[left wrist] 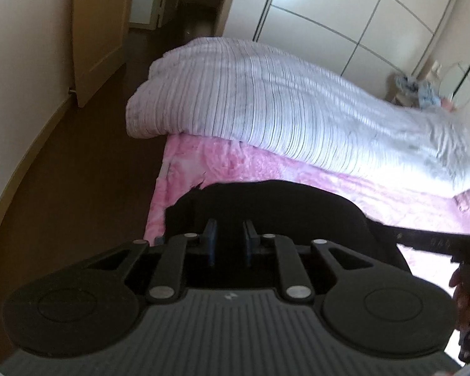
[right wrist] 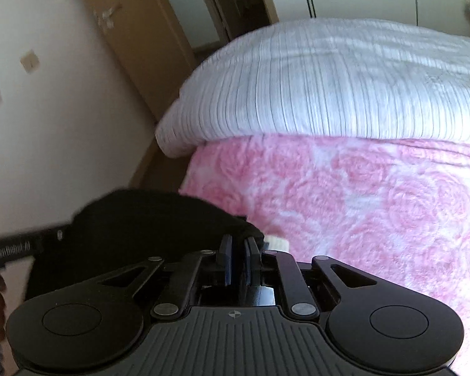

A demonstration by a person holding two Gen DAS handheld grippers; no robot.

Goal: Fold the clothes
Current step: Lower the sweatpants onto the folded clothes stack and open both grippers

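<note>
A black garment (left wrist: 275, 206) hangs in the air between my two grippers, above the pink rose-patterned bed cover (left wrist: 222, 166). My left gripper (left wrist: 229, 238) has its blue pads close together, shut on the garment's edge. My right gripper (right wrist: 238, 252) is also shut on the black garment (right wrist: 141, 228), with a small white patch (right wrist: 277, 244) of fabric showing beside its pads. Each view shows the other gripper's black handle at the frame edge: the right one in the left wrist view (left wrist: 438, 241), the left one in the right wrist view (right wrist: 18, 247). The garment's lower part is hidden behind the gripper bodies.
A striped white duvet (left wrist: 282, 100) is bunched across the far half of the bed. Dark wood floor (left wrist: 78, 169) and a cream wall run along the left. White wardrobe doors (left wrist: 360, 15) stand behind the bed. A cluttered bedside table (left wrist: 420, 91) is far right.
</note>
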